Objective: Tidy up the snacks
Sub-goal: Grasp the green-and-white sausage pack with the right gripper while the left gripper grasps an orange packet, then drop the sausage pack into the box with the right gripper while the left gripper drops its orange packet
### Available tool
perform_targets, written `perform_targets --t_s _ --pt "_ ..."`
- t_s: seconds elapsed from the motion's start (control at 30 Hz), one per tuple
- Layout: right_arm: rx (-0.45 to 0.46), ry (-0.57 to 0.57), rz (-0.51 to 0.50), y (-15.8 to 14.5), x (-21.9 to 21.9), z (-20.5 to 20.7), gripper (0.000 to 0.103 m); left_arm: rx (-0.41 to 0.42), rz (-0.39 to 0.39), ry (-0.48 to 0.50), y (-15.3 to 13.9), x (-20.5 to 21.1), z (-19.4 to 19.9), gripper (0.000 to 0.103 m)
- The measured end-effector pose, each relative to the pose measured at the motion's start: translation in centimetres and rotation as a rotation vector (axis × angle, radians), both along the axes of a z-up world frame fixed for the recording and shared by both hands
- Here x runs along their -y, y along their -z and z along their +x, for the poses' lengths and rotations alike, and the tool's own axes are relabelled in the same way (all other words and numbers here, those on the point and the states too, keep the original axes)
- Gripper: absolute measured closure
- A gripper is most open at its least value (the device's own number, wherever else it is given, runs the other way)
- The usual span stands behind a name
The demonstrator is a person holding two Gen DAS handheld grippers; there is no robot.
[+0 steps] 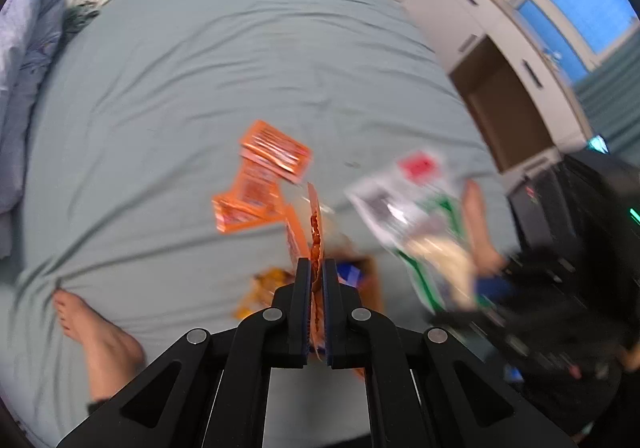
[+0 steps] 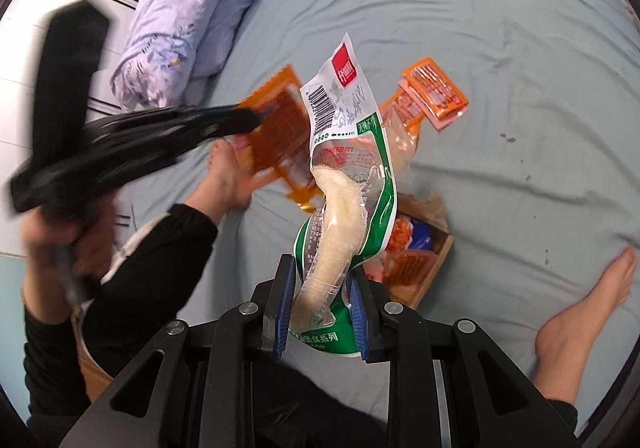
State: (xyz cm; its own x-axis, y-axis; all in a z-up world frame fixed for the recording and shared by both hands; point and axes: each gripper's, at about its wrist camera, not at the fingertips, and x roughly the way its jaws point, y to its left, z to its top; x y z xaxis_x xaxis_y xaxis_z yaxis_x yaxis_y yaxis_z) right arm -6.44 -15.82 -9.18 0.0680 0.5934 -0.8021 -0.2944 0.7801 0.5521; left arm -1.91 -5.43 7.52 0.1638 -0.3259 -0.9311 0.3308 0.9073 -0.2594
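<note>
Looking along my left gripper (image 1: 317, 280), I see its two black fingers squeezed together on a thin orange plastic snack packet (image 1: 314, 224), held up edge-on above the bed. Past it, three more flat orange snack packets (image 1: 260, 180) lie in a loose pile on the pale blue-green bed sheet (image 1: 200, 68) — those are not put away yet. Just under my fingers I can make out part of a small brown cardboard box (image 1: 370, 280) with something yellow and something blue in it, but it is blurry. Off to the right, blurred, is the white and green bag (image 1: 416, 216) that my other gripper holds. A bare foot (image 1: 94, 328) rests on the sheet at the lower left.

Looking along my right gripper (image 2: 322, 304), its blue-padded fingers are clamped on the bottom of that long white and green plastic bag (image 2: 344, 168) with pale food inside, and the bag stands up in the air. Below it sits the brown box, already holding some orange and blue snacks. The left gripper with its orange packet shows blurred at the left. A lilac flowered pillow (image 2: 184, 16) lies at the top.

So I think I am about halfway — some snacks are in the box, two are in my grippers, and a few wait on the sheet.
</note>
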Motion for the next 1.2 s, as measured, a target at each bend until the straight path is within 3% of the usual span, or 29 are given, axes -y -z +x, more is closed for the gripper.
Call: perform_targets --t_s 0.13,0.27,0.37,0.43,0.47,0.5,0.57,0.83,0.97,1.03,1.2 --pt "-0.052 0.038 -0.036 2.2 0.7 0.8 0.079 -0.054 -0.016 0.090 1.6 1.8 -2.2 0.099" --pt "-0.105 0.074 -0.074 4.2 1.7 1.8 0.079 -0.135 0.124 0.177 7.1 3.5 -2.3 0.092" --pt "-0.109 0.074 -0.107 4.4 1.5 2.0 0.079 -0.116 0.262 0.183 9.1 3.1 -1.5 0.072" --pt "-0.131 0.067 -0.116 4.6 1.2 2.0 0.079 -0.074 0.278 0.170 8.9 2.3 -0.6 0.051" --pt "-0.146 0.059 -0.112 4.8 0.9 2.1 0.079 -0.053 0.281 0.149 8.4 1.6 -0.2 0.036" --pt "-0.157 0.051 -0.113 4.9 0.6 2.0 0.079 -0.032 0.287 0.129 8.1 1.0 0.3 0.029" --pt "-0.180 0.011 -0.105 5.5 -0.4 2.1 0.079 -0.001 0.293 0.095 7.5 -0.4 0.8 0.029" --pt "-0.296 -0.132 -0.186 8.5 -5.0 1.9 0.072 -0.042 0.287 0.028 8.2 -3.4 1.4 0.029" --pt "-0.406 -0.104 -0.248 10.5 -5.3 2.3 0.056 -0.042 0.298 0.046 8.0 -3.4 0.8 0.029" --pt "-0.433 -0.109 -0.264 10.9 -5.3 2.3 0.055 -0.038 0.294 0.050 8.2 -3.1 0.8 0.029" --pt "-0.407 -0.008 -0.255 10.5 -4.2 3.8 0.050 -0.015 0.291 0.041 7.7 -3.0 1.0 0.029"
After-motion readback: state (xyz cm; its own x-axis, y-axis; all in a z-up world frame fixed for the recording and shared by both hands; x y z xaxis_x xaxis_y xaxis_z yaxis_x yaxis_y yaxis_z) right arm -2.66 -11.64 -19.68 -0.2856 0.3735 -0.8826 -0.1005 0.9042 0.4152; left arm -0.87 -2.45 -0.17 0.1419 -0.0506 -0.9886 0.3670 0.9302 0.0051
